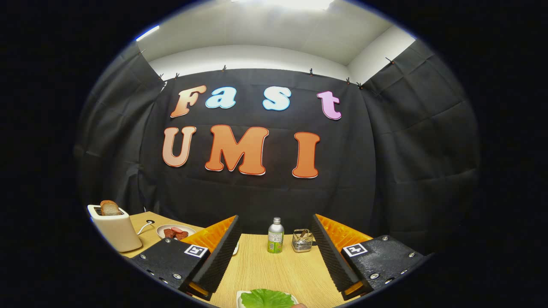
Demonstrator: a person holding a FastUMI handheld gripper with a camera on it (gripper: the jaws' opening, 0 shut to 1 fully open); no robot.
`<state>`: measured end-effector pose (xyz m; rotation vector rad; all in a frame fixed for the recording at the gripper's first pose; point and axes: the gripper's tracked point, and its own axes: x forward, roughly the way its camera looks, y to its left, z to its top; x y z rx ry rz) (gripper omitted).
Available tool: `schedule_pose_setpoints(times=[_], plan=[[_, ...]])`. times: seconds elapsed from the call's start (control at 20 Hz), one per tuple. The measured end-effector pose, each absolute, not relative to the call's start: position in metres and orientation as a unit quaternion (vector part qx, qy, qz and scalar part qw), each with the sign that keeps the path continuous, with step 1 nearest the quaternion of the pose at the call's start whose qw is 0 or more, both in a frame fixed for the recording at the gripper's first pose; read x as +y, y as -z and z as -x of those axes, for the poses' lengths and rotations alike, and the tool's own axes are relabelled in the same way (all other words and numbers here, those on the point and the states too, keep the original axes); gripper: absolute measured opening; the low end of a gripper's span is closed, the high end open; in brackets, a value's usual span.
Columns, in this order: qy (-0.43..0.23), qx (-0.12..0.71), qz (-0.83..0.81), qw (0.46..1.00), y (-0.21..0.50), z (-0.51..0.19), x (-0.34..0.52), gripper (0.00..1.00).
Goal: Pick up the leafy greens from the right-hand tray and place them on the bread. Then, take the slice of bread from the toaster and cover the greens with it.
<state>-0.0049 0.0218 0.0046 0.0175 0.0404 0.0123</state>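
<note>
While the tongs (pixel 274 256) hang spread wide with nothing between their fingers, the leafy greens (pixel 266 298) lie on a white tray (pixel 239 296) just below and between them on the wooden tabletop (pixel 274 269). Beyond the fingers stand a bottle (pixel 275 235) and a small wire basket (pixel 302 241) — off to the left, a slice of bread (pixel 110 208) sticks up from the toaster (pixel 114 230), beside a plate of meat (pixel 175 232).

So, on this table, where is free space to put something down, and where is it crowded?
The gripper is open, its jaws apart over bare table, bordered by the bottle and wire holder beyond, and the leafy greens nearer. It is crowded past one jaw, by the toaster and the plate with red slices.
</note>
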Motion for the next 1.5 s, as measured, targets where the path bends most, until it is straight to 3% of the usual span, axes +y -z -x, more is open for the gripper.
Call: schedule_pose_setpoints(times=[1.05,1.5], plan=[[-0.011,0.051,-0.019,0.998,0.017,0.011,-0.004,0.99],[-0.052,0.153,-0.01,0.987,0.063,0.015,0.006,0.99]])
